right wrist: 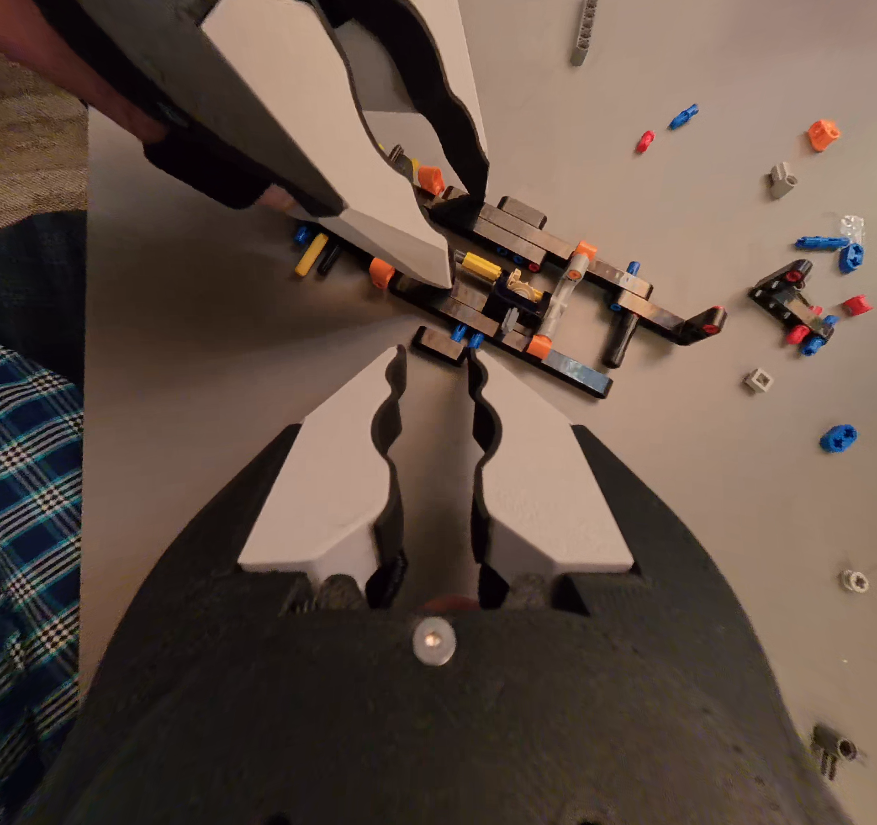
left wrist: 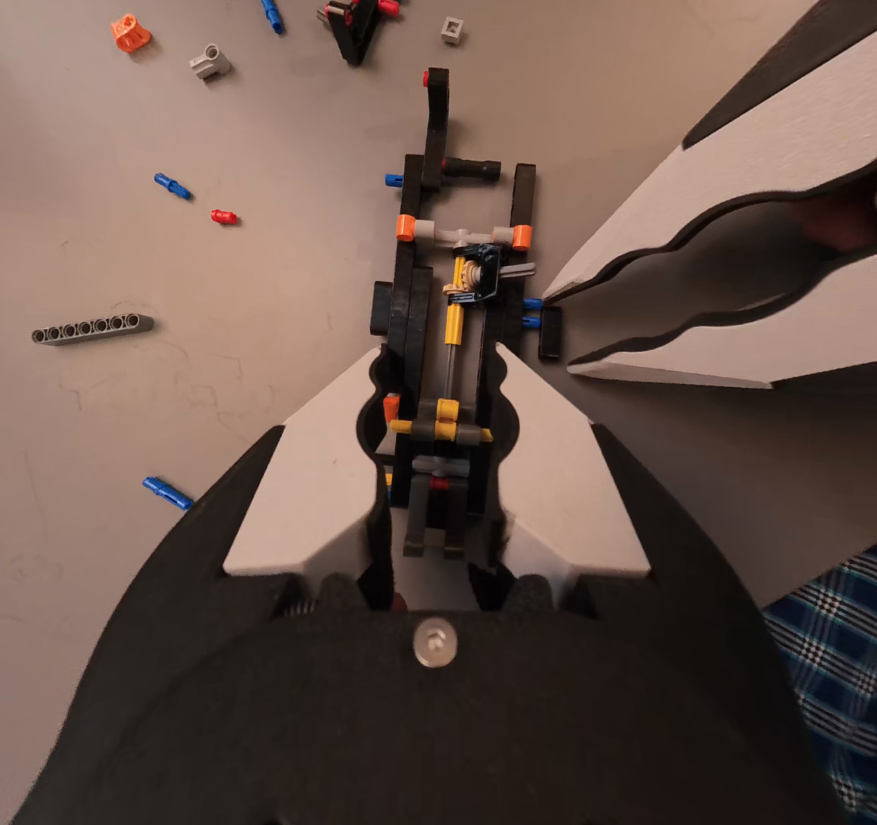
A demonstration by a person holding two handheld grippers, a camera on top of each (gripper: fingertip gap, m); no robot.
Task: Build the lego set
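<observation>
Left gripper (left wrist: pixel 439 356) clamped across near end of black lego chassis frame (left wrist: pixel 522 213), fingers (left wrist: pixel 332 446) on both side rails. Frame flat on grey table (left wrist: pixel 237 375), running straight away from left wrist camera. Yellow axle assembly (left wrist: pixel 453 323) down the middle, tan gear (left wrist: pixel 467 278) at its far end, grey cross axle with orange bushes (left wrist: pixel 405 228) just beyond.

Right gripper (right wrist: pixel 434 351) parted, empty, tips just beside frame's side rail at short black beam (right wrist: pixel 439 344) on two blue pins (right wrist: pixel 467 334). Cannot tell if tips touch beam.

Loose parts well apart from frame: long grey beam (left wrist: pixel 92 329), blue pin (left wrist: pixel 172 185), red pin (left wrist: pixel 223 216), orange connector (left wrist: pixel 130 32), grey connector (left wrist: pixel 210 62), small black sub-assembly with red and blue pins (left wrist: pixel 363 14), small grey square piece (left wrist: pixel 452 30). Blue bush (right wrist: pixel 838 437) alone in right wrist view.

Plaid blue fabric (right wrist: pixel 38 493) at table edge.
</observation>
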